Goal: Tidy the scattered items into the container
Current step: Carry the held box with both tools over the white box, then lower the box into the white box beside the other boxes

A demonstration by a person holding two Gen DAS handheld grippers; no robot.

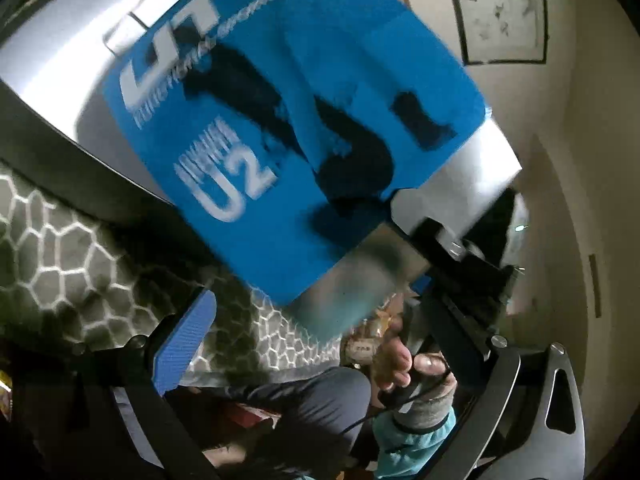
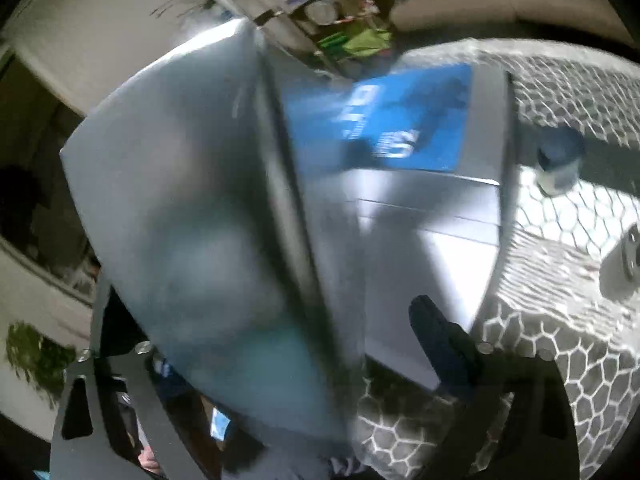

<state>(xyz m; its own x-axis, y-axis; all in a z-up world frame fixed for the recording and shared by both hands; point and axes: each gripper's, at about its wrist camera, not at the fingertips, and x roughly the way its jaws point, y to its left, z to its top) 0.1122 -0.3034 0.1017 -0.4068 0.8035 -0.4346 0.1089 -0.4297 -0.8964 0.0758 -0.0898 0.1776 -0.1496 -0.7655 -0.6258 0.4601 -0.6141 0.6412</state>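
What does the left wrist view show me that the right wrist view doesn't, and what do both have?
Only the left wrist view: a hand with a grey cuff, the other gripper's body beside it, a framed picture on the wall, and the box's blue label readable as "U2".

Only the right wrist view: a jar and a small dark object on the patterned cloth, plus cluttered shelves behind.

Both: the silver box with its blue label, filling the frame, blurred, and the honeycomb cloth.

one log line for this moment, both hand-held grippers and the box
box: silver-blue box between both | left hand-held gripper: state unclear | right hand-held gripper: at lid, grip unclear | surface: honeycomb cloth
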